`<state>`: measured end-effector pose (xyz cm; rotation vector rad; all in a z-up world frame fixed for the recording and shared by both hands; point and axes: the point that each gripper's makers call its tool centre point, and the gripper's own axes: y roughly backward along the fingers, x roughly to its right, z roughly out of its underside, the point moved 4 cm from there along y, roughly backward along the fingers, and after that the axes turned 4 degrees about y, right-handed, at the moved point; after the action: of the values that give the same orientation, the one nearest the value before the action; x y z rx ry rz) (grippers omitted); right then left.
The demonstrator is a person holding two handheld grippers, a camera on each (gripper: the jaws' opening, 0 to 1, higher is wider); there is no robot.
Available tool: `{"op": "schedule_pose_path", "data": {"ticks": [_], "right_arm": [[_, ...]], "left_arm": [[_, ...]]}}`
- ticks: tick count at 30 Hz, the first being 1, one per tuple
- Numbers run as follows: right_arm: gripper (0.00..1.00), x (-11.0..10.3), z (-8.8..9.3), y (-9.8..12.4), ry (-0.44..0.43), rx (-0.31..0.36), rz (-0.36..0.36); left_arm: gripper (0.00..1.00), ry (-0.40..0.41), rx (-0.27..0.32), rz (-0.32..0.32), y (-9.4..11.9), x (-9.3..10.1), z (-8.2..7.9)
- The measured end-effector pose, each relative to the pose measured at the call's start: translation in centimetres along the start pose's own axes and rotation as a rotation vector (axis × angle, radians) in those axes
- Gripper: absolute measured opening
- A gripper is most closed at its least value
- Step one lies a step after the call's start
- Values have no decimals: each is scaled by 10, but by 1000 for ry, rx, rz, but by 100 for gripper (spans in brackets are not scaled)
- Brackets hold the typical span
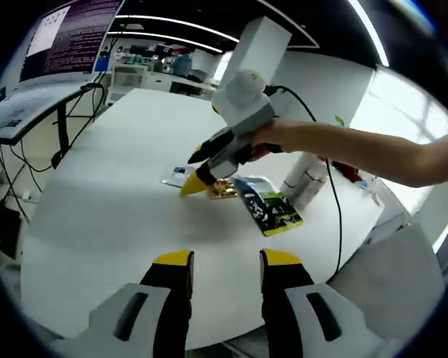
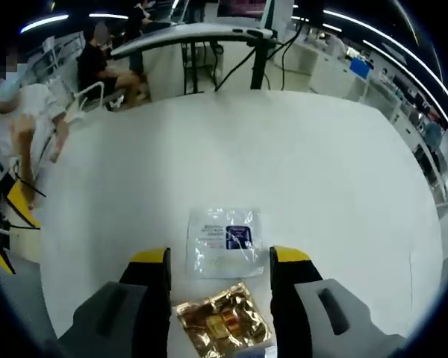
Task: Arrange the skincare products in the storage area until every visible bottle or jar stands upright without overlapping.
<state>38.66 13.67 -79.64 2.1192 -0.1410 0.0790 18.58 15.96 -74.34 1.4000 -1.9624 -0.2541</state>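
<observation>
The right hand-held gripper (image 2: 218, 261) is seen in its own view with the jaws spread apart and nothing clamped; between them, low in the gap, a gold foil sachet (image 2: 222, 322) lies flat on the white tabletop (image 2: 313, 164), and just ahead of the jaw tips a clear sachet with a blue label (image 2: 225, 240) also lies flat. In the left gripper view this same hand-held gripper (image 1: 198, 175) is carried by a person's hand (image 1: 276, 136) and is angled down over the gold sachet (image 1: 225, 189); whether the yellow tips touch it cannot be told. Just beyond it, on the side toward the person's arm, a dark green-printed packet (image 1: 267, 206) is laid flat, and further out a pale bottle or tube (image 1: 308, 179) is seen standing at the tabletop edge, partly hidden by the arm. The left hand-held gripper (image 1: 225, 259) is held released, jaws parted and empty, well apart from all of the products, over bare tabletop. The task is judged to be at an early stage: the flat sachets are grouped close together, the gold one appears to be touched or overlapped by its neighbours, and nothing has been gripped yet. Separating and setting the items upright is judged to be left.
</observation>
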Motion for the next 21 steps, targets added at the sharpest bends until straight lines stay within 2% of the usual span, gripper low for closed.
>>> {"op": "schedule_pose_path", "data": {"ticks": [4, 6, 7, 21], "right_arm": [[54, 5, -6, -4, 0, -21, -13], [54, -5, -7, -3, 8, -35, -17], [54, 3, -8, -6, 4, -47, -24], [52, 7, -10, -10, 12, -112, -75]], "left_arm": [[27, 7, -4, 2, 1, 0, 3], [27, 6, -4, 6, 1, 1, 3], [27, 6, -4, 7, 1, 1, 3], [27, 8, -1, 8, 9, 2, 4]]}}
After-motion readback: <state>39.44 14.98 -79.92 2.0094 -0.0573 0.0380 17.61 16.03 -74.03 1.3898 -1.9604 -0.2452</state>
